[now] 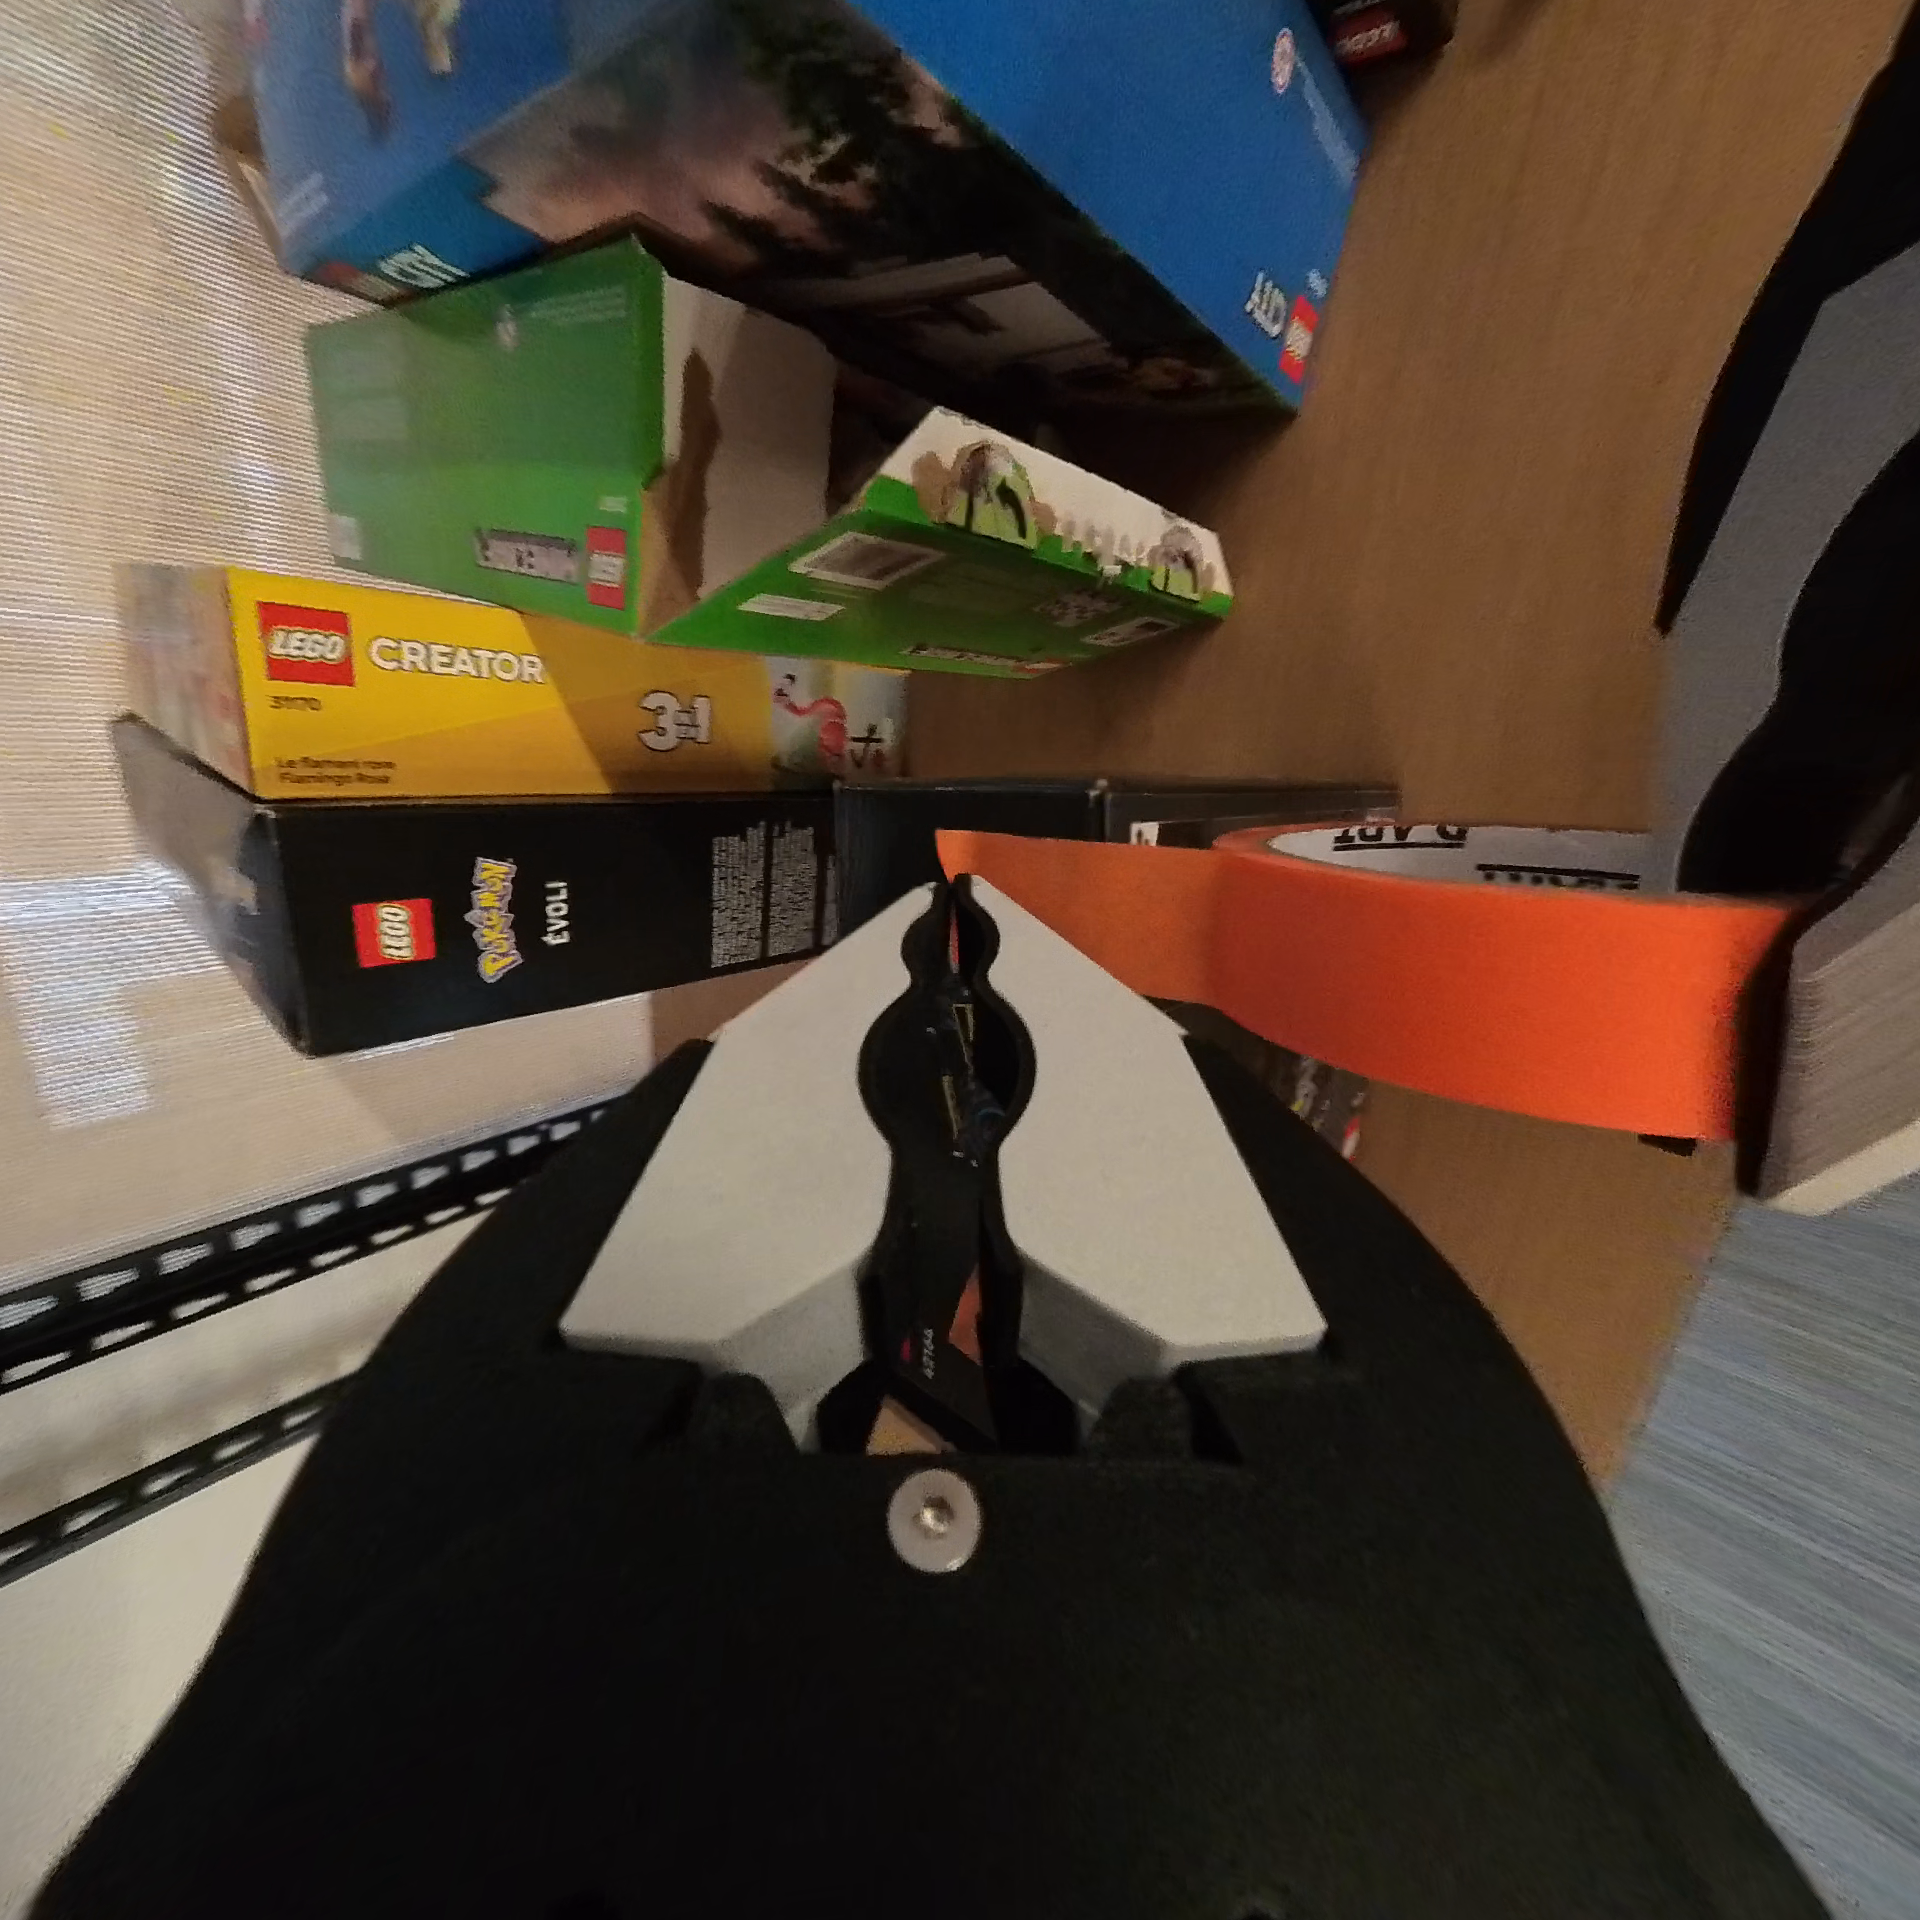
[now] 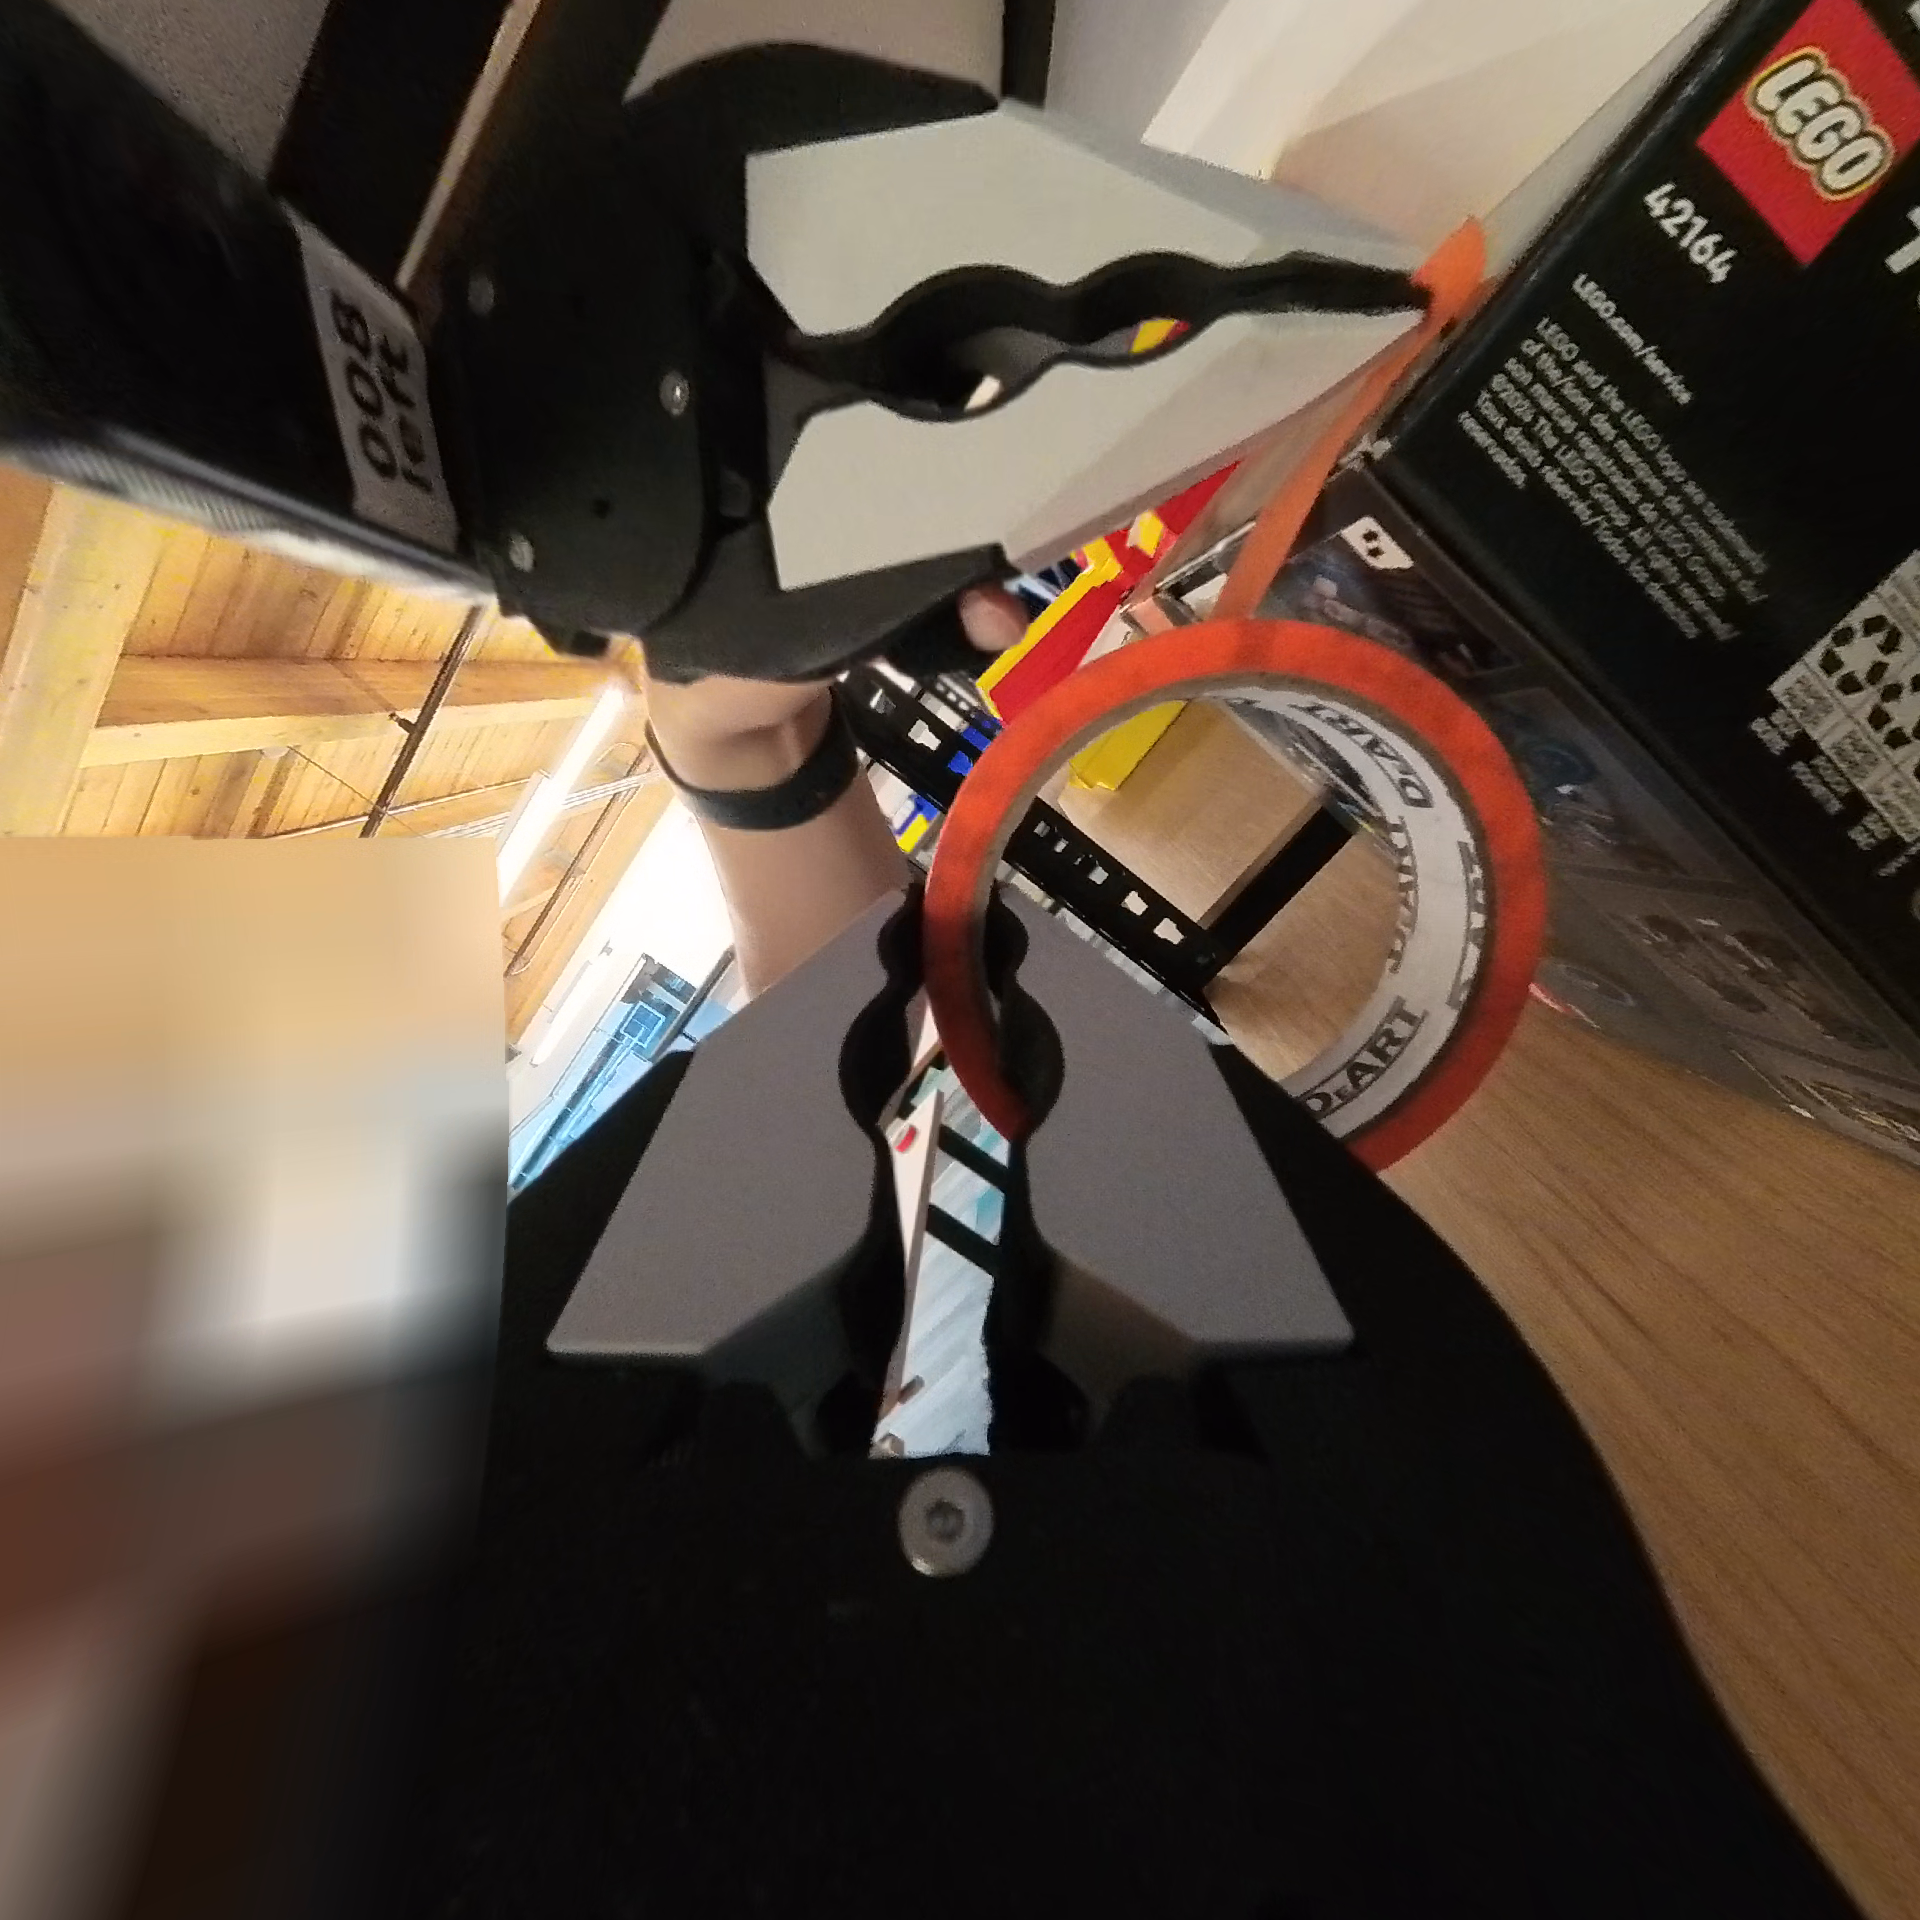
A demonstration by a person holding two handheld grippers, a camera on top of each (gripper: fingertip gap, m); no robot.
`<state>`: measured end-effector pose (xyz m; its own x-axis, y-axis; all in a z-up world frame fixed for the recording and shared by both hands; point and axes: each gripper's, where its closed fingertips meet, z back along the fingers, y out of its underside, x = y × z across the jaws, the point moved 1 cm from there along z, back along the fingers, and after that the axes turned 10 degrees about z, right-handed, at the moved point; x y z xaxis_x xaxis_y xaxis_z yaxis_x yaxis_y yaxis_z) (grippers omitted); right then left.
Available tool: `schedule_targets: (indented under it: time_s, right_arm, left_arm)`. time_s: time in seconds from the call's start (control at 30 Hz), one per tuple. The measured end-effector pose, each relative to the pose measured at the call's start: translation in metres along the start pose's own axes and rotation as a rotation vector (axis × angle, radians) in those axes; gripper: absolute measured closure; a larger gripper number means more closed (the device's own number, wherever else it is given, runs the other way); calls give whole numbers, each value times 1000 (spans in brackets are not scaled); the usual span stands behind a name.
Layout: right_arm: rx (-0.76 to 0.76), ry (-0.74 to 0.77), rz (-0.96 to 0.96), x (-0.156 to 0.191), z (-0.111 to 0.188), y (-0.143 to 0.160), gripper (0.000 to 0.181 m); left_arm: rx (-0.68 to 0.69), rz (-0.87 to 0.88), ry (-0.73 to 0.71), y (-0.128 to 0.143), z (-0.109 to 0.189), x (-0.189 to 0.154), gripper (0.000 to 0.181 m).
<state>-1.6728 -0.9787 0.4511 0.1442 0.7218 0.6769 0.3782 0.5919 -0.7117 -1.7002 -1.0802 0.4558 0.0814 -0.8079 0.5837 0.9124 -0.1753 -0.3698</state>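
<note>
My left gripper (image 1: 956, 896) is shut on the free end of an orange tape strip (image 1: 1351, 966). The strip runs right to the orange tape roll (image 1: 1455, 847), seen edge-on with its white core. In the right wrist view my right gripper (image 2: 961, 940) is shut on the rim of the tape roll (image 2: 1496, 800), which hangs in front of it. The left gripper (image 2: 1403, 296) shows at the top, pinching the strip's end (image 2: 1455, 265) against the edge of a black toy box (image 2: 1662, 468). The pulled strip (image 2: 1299, 499) runs down to the roll.
Toy boxes lie stacked on a wooden shelf (image 1: 1455, 520): a blue box (image 1: 1091, 156), a green box (image 1: 488, 436), a yellow box (image 1: 468, 707), a black box (image 1: 520, 925). A black perforated rail (image 1: 260, 1247) crosses at left. A person's wrist (image 2: 769, 758) holds the left gripper. Across from one pair of fingers to the other is roughly 11 cm.
</note>
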Motion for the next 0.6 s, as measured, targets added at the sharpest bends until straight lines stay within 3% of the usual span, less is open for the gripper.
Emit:
schedule_targets:
  time_s: [0.03, 0.27, 0.3, 0.33, 0.6]
  right_arm:
    - [-1, -3, -2, 0, 0, 0, 173]
    - [-6, -10, -10, -2, 0, 1, 173]
    - [-5, -10, -12, -3, 0, 2, 174]
    - [-6, -10, -11, -3, 0, 2, 174]
    - [-17, -17, -10, -1, 1, 1, 173]
  left_arm:
    - [-5, -16, -28, 0, 0, 0, 181]
    - [-41, -52, -128, 0, 1, 0, 179]
    - [-50, -56, -170, -1, 2, 6, 160]
    - [-52, -65, -214, -2, 4, 12, 154]
    - [-34, -61, -248, 1, -4, 21, 158]
